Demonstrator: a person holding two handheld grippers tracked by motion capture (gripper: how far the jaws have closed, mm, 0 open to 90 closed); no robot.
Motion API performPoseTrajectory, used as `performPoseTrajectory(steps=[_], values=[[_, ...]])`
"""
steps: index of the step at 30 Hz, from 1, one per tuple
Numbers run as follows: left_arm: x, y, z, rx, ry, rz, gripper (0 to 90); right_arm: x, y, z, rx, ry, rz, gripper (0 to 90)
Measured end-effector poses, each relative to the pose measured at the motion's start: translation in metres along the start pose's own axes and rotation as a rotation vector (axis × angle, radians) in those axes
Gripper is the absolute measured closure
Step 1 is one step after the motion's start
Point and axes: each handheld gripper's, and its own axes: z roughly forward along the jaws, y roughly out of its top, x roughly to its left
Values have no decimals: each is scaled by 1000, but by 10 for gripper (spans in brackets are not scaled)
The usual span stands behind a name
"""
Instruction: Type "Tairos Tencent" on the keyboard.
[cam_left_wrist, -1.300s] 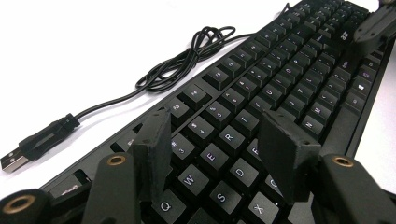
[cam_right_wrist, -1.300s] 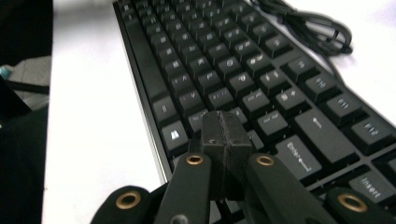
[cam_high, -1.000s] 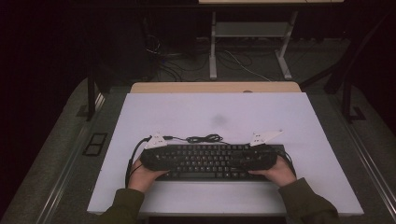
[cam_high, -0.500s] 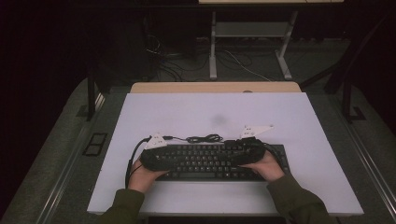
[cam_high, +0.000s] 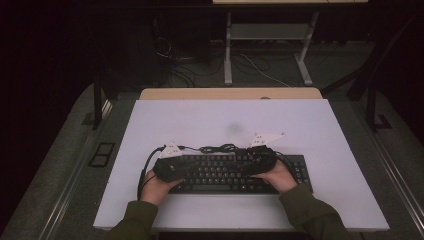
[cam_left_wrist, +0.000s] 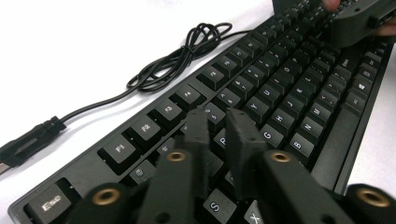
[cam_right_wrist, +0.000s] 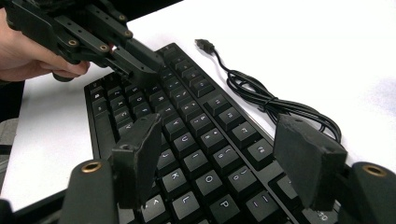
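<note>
Keyboard (cam_high: 230, 172) lies low centre of the high view on the white bench (cam_high: 200, 120), its cable (cam_high: 217, 148) coiled just behind. My left gripper (cam_left_wrist: 218, 135) has just clenched its jaws, nothing between them, tips over the left-hand keys. My right gripper (cam_right_wrist: 224, 154) has shifted inward from the keyboard's right end; its jaws have opened and stand released above the keys. I judge key-pressing is starting.

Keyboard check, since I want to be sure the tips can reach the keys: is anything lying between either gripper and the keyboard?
Nothing visible does. The left gripper, jaws nearly shut, hangs right over the keyboard, and the right gripper, jaws open, over its other half. The coiled cable lies on the table behind the keyboard.
</note>
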Motion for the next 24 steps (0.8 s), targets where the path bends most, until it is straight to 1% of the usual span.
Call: performPoseTrajectory(steps=[5,7,21,22,24], values=[[1,-1,3,26,-3,-4,892,0,0,-1,-3,-3,-5,321],[1,0,3,26,-7,-10,892,1,1,-1,-2,-1,-6,321],[1,-3,6,57,1,6,893,2,1,-1,-4,-2,-7,322],[1,-3,6,50,0,-2,893,2,1,-1,-3,-1,-7,322],[1,-3,6,51,2,-3,893,2,1,-1,-4,-2,-7,322]])
